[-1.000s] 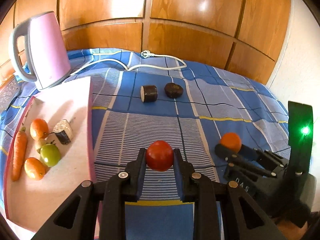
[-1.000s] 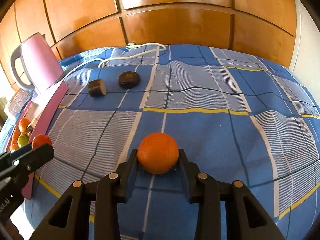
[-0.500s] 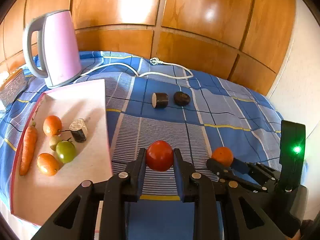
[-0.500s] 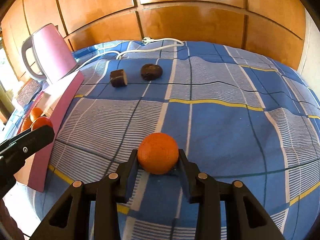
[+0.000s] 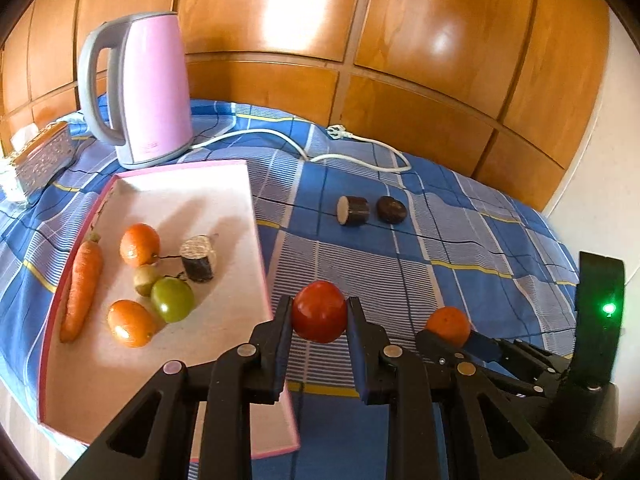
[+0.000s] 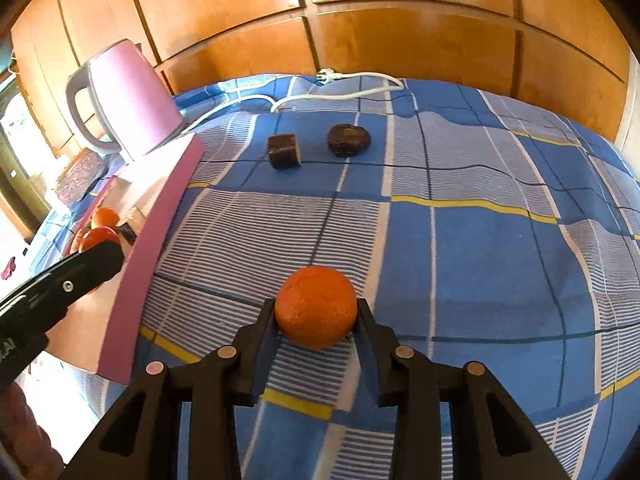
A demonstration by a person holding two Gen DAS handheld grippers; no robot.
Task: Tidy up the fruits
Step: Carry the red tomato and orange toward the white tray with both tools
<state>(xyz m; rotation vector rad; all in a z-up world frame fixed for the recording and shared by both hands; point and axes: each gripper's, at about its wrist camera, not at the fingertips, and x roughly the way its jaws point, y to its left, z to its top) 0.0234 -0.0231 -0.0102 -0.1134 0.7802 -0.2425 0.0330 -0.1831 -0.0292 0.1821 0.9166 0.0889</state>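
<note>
Red tomato (image 5: 319, 312) sits clamped between my left gripper (image 5: 319, 314) fingers, above the cloth just right of the pink tray (image 5: 224, 184). My right gripper (image 6: 316, 314) grips an orange (image 6: 316, 307) over the blue checked cloth (image 6: 480, 264).

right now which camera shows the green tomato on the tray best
The left wrist view. There the green tomato lies fully exposed in the pink tray, beside a small kiwi and two oranges. In the right wrist view the tray wall and the left gripper hide it.
</note>
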